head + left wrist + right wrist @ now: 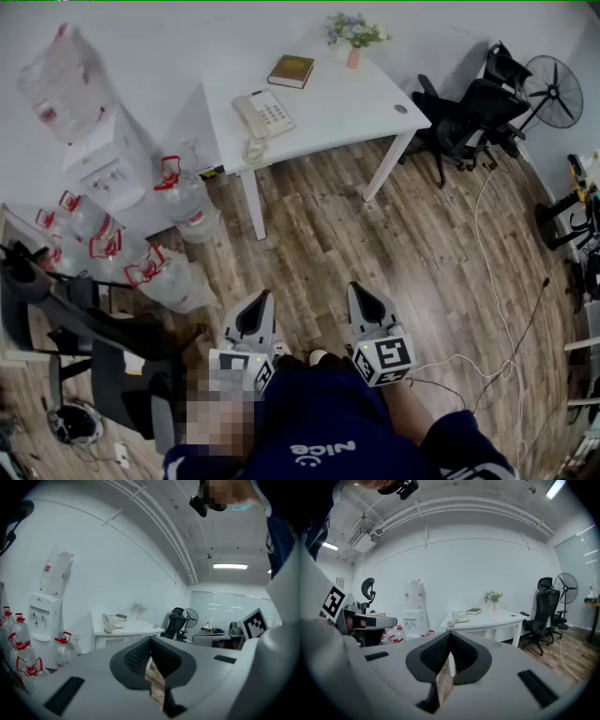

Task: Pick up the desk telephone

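A cream desk telephone [263,116] with its coiled cord lies at the near left of a white table [366,103], far ahead of me across the wooden floor. It also shows small on that table in the left gripper view [111,620] and in the right gripper view [460,617]. My left gripper [263,302] and right gripper [357,292] hang close in front of my body, side by side and well short of the table. Both are shut with nothing between their jaws.
A brown book [291,71] and a small potted plant [354,36] share the table. A water dispenser [105,159] with several water bottles [185,201] stands at the left. Black office chairs [469,117], a fan [553,92] and floor cables [497,309] lie to the right.
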Available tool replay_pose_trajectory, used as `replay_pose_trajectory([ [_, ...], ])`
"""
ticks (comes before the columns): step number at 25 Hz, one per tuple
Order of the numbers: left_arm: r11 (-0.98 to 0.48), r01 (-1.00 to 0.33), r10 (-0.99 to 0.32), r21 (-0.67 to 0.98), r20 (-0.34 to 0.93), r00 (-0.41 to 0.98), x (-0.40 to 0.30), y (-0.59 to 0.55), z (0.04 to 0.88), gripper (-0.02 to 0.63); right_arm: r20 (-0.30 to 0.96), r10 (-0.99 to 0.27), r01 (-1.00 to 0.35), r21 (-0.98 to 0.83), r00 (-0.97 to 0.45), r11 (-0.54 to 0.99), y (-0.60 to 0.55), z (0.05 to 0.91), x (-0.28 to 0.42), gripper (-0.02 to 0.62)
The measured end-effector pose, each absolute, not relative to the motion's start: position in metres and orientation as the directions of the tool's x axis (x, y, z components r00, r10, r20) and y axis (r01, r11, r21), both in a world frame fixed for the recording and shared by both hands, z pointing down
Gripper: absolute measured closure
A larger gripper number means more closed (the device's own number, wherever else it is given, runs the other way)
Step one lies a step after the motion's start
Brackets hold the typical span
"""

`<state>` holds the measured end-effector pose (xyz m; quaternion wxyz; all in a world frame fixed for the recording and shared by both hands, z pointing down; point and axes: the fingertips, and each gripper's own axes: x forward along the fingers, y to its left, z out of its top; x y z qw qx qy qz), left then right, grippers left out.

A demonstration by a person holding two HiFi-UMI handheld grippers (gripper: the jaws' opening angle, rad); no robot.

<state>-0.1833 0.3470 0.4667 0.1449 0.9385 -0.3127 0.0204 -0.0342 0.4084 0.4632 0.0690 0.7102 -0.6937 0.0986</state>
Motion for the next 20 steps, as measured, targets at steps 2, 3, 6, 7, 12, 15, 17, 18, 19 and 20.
replay_pose_trajectory([
  [2, -0.76, -0.602, -0.59, 0.244, 0.129, 0.797, -0.183, 0.35, 0.466, 0.589, 0.23, -0.973, -0.999, -0.037, 0.021, -0.031, 0.411, 0.462, -0.033, 0.574],
  [3, -0.76, -0.606, -0.594, 0.236, 0.129, 0.794, -0.183, 0.35, 0.466, 0.589, 0.227, -0.974, -0.999, -0.035, 0.023, -0.031, 0.412, 0.461, -0.033, 0.574],
  [6, -0.756, -0.62, -0.609, 0.209, 0.122, 0.784, -0.189, 0.346, 0.463, 0.589, 0.224, -0.974, -1.0, -0.003, 0.028, -0.029, 0.414, 0.462, -0.037, 0.574],
  [7, -0.751, -0.628, -0.618, 0.202, 0.119, 0.777, -0.193, 0.343, 0.462, 0.589, 0.225, -0.974, -1.0, 0.009, 0.031, -0.03, 0.413, 0.463, -0.039, 0.574],
  [12, -0.728, -0.663, -0.652, 0.173, 0.122, 0.748, -0.216, 0.326, 0.463, 0.589, 0.213, -0.975, -0.997, 0.04, 0.068, -0.061, 0.411, 0.465, -0.041, 0.574],
  [15, -0.716, -0.679, -0.668, 0.166, 0.123, 0.734, -0.228, 0.318, 0.466, 0.589, 0.186, -0.978, -0.995, 0.047, 0.096, -0.089, 0.409, 0.462, -0.038, 0.572],
  [17, -0.707, -0.688, -0.676, 0.163, 0.13, 0.726, -0.233, 0.315, 0.469, 0.589, 0.188, -0.976, -0.994, 0.044, 0.106, -0.099, 0.409, 0.464, -0.038, 0.572],
  [18, -0.703, -0.691, -0.678, 0.166, 0.134, 0.723, -0.235, 0.314, 0.47, 0.589, 0.194, -0.975, -0.994, 0.043, 0.107, -0.101, 0.41, 0.465, -0.038, 0.572],
  [19, -0.7, -0.692, -0.679, 0.174, 0.135, 0.721, -0.236, 0.314, 0.471, 0.589, 0.202, -0.973, -0.994, 0.042, 0.107, -0.101, 0.411, 0.467, -0.038, 0.572],
  [20, -0.699, -0.692, -0.679, 0.181, 0.135, 0.721, -0.236, 0.314, 0.471, 0.589, 0.21, -0.972, -0.994, 0.041, 0.106, -0.1, 0.411, 0.468, -0.038, 0.572],
])
